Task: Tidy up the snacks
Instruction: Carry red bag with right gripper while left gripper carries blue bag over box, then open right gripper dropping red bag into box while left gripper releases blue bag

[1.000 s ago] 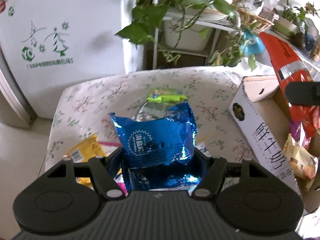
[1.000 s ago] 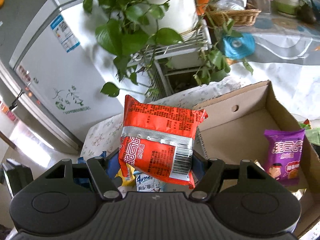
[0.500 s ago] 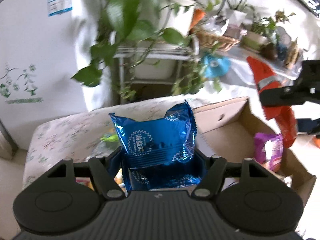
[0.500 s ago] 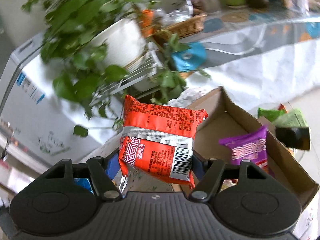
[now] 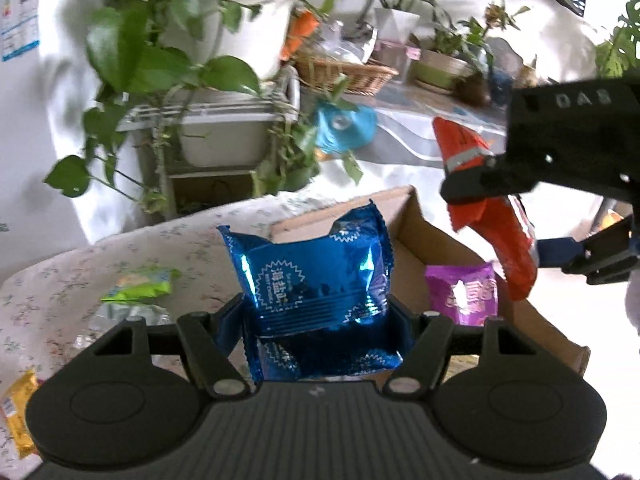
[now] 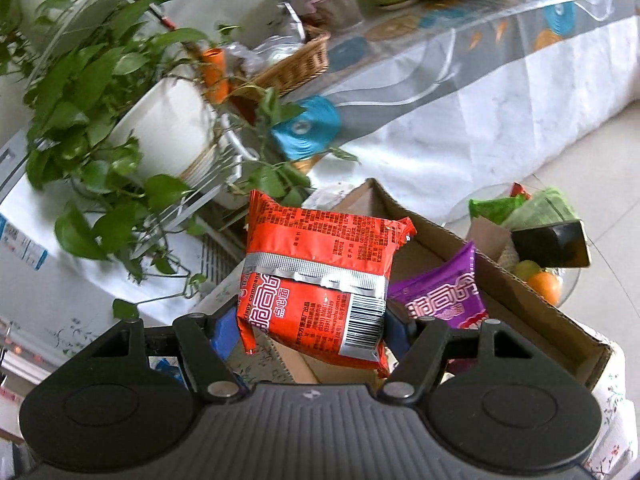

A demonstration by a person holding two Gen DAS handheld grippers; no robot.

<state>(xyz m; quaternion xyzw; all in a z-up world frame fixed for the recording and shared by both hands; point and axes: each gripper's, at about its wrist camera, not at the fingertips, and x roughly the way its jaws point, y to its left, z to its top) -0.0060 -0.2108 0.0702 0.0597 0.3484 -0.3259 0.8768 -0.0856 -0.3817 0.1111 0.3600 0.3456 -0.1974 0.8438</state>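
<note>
My left gripper [image 5: 316, 320] is shut on a shiny blue snack packet [image 5: 316, 276], held upright in front of an open cardboard box [image 5: 412, 216]. A purple snack packet [image 5: 464, 292] lies inside the box. My right gripper [image 6: 314, 320] is shut on an orange-red snack packet [image 6: 320, 280] with a silver band, held over the box [image 6: 520, 280], where the purple packet [image 6: 444, 300] shows beside it. In the left wrist view the right gripper [image 5: 516, 224] hangs above the box's right side with the orange-red packet [image 5: 500, 232] in it.
A green packet [image 5: 140, 286] and a yellow packet [image 5: 18, 412] lie on the floral cloth [image 5: 60, 280] left of the box. Potted plants on a rack [image 5: 208, 120] stand behind. A covered table [image 6: 460, 112] with a wicker basket [image 6: 296, 64] is beyond; a glass table with fruit [image 6: 536, 280] sits right.
Both grippers have swung rightward with their packets, from over the floral cloth to the cardboard box. The right gripper has rolled and now appears large in the left wrist view.
</note>
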